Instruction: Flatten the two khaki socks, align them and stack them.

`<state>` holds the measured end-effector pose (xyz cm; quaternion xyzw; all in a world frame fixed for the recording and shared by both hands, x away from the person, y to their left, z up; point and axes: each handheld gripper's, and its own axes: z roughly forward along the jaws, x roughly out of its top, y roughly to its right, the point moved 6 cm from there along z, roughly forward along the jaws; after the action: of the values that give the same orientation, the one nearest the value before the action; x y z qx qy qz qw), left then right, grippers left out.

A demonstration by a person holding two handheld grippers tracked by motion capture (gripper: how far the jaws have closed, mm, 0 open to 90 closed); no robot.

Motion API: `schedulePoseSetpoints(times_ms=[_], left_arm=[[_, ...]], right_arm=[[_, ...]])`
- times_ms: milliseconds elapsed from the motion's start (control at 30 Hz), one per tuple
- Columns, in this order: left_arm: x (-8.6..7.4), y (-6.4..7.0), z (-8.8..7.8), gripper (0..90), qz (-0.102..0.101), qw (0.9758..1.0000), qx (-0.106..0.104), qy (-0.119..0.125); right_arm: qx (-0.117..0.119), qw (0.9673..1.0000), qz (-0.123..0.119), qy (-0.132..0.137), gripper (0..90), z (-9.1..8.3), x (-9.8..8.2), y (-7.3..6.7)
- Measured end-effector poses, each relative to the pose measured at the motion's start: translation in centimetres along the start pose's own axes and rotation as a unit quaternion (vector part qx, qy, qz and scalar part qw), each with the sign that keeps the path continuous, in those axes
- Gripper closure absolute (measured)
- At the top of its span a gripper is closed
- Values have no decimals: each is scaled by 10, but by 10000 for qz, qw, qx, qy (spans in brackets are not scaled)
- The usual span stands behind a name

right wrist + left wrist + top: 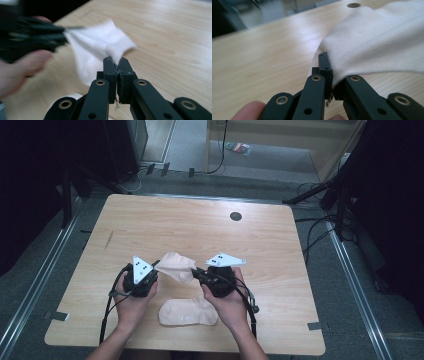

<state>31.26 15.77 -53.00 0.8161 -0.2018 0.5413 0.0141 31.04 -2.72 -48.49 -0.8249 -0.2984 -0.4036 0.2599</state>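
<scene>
A pale cream sock (176, 266) hangs stretched between both grippers just above the wooden table (200, 225). My left gripper (156, 266) is shut on the sock's left edge; in the left gripper view the cloth (374, 42) comes out from between the closed jaws (329, 72). My right gripper (196, 271) is shut on the right end, and in the right gripper view the knit fabric (95, 45) is pinched at its tips (117, 65). The left gripper (60, 33) shows blurred at the far side of that view. A second matching sock (188, 311) lies flat near the table's front edge, between the person's wrists.
A dark round grommet (235, 216) sits in the tabletop at the back right. Black stands and cables (320, 230) line the grey floor around the table. Metal rails (35, 285) run along both sides.
</scene>
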Motion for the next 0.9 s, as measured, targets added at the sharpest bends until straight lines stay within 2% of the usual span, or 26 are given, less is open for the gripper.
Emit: schedulePoseSetpoints(times_ms=[67,100,133,167,200,233,267,300,367,400,433,467,500,533,567,600,633,667,700,733,767,800,833,900], left_arm=[[-6,4,1,896,273,9995,97,-148],[-16,7,5,881,322,9989,25,-328],[-16,7,5,858,322,9989,25,-328],[-22,8,7,836,279,9987,-39,-427],[-26,8,8,836,210,9983,-126,-527],[-33,7,9,814,159,9975,-222,-651],[-39,8,7,759,125,9964,-429,-720],[-41,8,4,737,146,9960,-517,-717],[-43,7,0,716,186,9960,-545,-688],[-46,6,-3,716,196,9958,-582,-680],[-48,4,-5,676,118,9954,-655,-689],[-49,2,-6,637,11,9945,-768,-713],[-50,-4,-9,619,-188,9936,-893,-666],[-50,-4,-9,618,-188,9936,-893,-666],[-49,-8,-11,618,-335,9928,-965,-620],[-49,-11,-11,602,-448,9920,-1028,-583],[-47,-14,-11,544,-624,9902,-1134,-519],[-47,-15,-12,544,-656,9892,-1211,-497],[-46,-14,-12,520,-596,9887,-1304,-446],[-46,-14,-12,522,-596,9887,-1304,-446],[-47,-13,-12,528,-523,9892,-1283,-475],[-48,-11,-10,547,-485,9892,-1284,-518],[-49,-9,-8,547,-469,9889,-1301,-543],[-50,-5,-6,584,-460,9900,-1212,-557]], right_arm=[[-64,9999,5,-134,884,11,-7,6],[-90,9996,68,-241,883,21,-14,11],[-90,9996,68,-241,883,21,-14,11],[-150,9989,6,-452,882,31,-24,18],[-150,9989,6,-452,882,31,-24,18],[-195,9985,-38,-513,882,33,-28,22],[-226,9976,-89,-653,879,38,-37,32],[-218,9973,-100,-696,876,39,-40,36],[-227,9960,-203,-841,869,40,-47,46],[-227,9960,-203,-841,869,40,-47,46],[-324,9944,-337,-943,786,40,-53,57],[-425,9936,-370,-983,714,40,-56,63],[-664,9923,-410,-961,645,39,-57,69],[-664,9923,-410,-961,645,39,-57,69],[-828,9916,-389,-917,583,38,-59,75],[-880,9923,-284,-822,549,35,-59,80],[-911,9936,33,-665,526,29,-59,84],[-911,9936,33,-665,526,29,-59,84],[-765,9953,291,-521,543,24,-58,81],[-765,9953,291,-521,543,24,-58,81],[-570,9965,370,-489,553,24,-56,71],[-467,9968,354,-546,560,26,-56,64],[-467,9968,354,-546,560,26,-56,64],[-404,9961,283,-726,559,34,-57,52]])
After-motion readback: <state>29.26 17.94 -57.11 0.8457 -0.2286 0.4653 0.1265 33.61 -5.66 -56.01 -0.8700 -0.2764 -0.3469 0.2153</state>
